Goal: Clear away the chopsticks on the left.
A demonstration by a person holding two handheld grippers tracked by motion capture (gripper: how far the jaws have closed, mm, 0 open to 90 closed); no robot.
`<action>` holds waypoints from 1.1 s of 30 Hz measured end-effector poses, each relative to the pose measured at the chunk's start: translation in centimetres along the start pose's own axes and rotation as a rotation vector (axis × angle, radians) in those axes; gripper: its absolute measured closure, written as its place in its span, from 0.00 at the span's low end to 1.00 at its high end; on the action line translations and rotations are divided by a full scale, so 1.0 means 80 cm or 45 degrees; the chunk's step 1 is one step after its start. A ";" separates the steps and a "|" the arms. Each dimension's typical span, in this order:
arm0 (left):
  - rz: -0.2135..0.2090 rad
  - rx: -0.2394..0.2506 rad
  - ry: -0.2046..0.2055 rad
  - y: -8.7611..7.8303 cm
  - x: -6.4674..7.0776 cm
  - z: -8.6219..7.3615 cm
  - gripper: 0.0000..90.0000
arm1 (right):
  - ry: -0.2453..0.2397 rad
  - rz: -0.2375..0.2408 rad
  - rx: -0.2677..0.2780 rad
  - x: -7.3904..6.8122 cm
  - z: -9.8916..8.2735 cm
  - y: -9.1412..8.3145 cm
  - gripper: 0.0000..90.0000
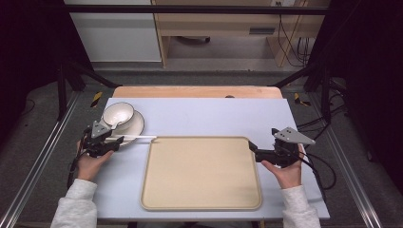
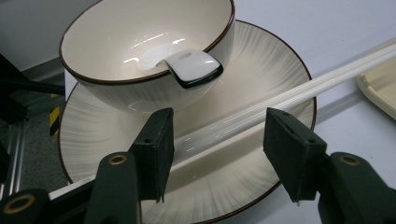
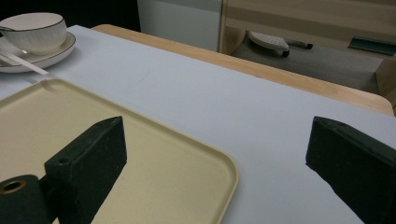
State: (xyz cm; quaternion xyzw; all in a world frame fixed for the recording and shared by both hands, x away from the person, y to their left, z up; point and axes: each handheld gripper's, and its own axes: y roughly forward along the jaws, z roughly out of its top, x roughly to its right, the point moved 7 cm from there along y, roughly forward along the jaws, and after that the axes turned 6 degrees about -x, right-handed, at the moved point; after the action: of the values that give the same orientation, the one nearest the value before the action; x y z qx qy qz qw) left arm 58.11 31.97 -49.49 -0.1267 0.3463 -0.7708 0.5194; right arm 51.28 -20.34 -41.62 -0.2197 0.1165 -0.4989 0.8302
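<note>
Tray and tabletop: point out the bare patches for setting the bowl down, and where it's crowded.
The tray is bare across its whole surface. The table is free behind the tray, right of the plate. It is crowded at the left rear: the bowl sits on the plate, the chopsticks lie over the plate's rim, and the left gripper hovers there, open.
</note>
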 end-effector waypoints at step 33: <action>-0.097 -0.088 0.053 -0.003 0.015 -0.005 0.85 | 0.015 0.002 0.007 0.002 0.001 -0.004 0.06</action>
State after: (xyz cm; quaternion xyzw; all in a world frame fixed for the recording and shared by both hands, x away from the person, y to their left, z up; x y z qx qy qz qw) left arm 57.23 31.10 -49.83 -0.1416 0.3784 -0.7800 0.4778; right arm 51.14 -20.61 -41.36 -0.2142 0.1203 -0.4997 0.8306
